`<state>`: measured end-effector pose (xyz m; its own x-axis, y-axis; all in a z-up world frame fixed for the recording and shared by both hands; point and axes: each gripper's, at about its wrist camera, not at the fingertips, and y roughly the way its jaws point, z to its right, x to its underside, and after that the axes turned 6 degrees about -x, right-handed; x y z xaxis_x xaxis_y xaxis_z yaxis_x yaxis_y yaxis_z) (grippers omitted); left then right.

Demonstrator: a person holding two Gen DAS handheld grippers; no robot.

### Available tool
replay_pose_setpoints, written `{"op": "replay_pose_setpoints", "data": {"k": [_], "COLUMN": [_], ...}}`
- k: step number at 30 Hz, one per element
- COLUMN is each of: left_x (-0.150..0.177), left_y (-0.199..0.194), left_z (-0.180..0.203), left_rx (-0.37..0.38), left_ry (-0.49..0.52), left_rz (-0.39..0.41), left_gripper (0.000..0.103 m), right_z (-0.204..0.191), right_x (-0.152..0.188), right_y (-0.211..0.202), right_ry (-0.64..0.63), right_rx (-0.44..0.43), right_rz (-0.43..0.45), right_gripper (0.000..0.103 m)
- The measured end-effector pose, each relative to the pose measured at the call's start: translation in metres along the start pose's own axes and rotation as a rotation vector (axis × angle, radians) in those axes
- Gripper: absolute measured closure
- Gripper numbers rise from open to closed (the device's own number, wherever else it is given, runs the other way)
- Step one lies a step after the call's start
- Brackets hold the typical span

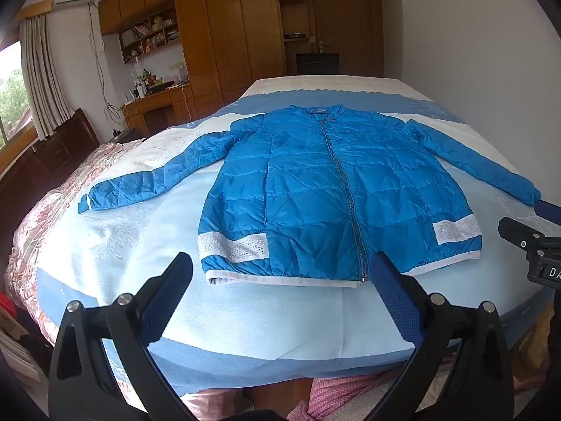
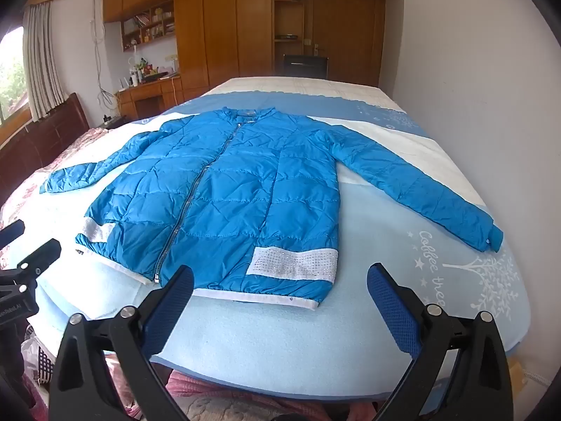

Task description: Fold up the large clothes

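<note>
A blue quilted jacket (image 1: pixel 315 182) lies flat and zipped on the bed, front up, collar away from me, both sleeves spread out to the sides; it also shows in the right wrist view (image 2: pixel 224 193). Its white hem faces me. My left gripper (image 1: pixel 280 280) is open and empty, hovering just short of the hem near the zipper's lower end. My right gripper (image 2: pixel 280 287) is open and empty, just short of the hem's right part. The right gripper also shows at the left wrist view's right edge (image 1: pixel 529 242), and the left gripper at the right wrist view's left edge (image 2: pixel 24 263).
The bed (image 2: pixel 315 343) has a light blue and white blanket. A dark wooden headboard (image 1: pixel 42 161) and pink bedding (image 1: pixel 52 210) are at the left. Wardrobes (image 1: pixel 228 35), a desk (image 1: pixel 157 101) and a door stand behind. A white wall (image 2: pixel 473 70) runs along the right.
</note>
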<state>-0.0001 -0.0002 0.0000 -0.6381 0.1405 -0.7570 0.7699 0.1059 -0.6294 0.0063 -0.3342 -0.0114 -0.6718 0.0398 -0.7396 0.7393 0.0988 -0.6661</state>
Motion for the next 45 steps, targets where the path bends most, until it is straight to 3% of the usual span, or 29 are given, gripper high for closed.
{"op": "replay_pose_setpoints", "data": {"k": [45], "left_x": [-0.0001], "left_y": [0.0000], "left_z": [0.0000], "left_rx": [-0.007], "left_ry": [0.008], "left_rz": [0.003], "left_gripper": [0.003], "right_z": [0.0000], "right_x": [-0.0014], "right_y": [0.0013], "right_ry": [0.004], "right_rx": [-0.004], "right_rz": [-0.003], "right_gripper": [0.004]}}
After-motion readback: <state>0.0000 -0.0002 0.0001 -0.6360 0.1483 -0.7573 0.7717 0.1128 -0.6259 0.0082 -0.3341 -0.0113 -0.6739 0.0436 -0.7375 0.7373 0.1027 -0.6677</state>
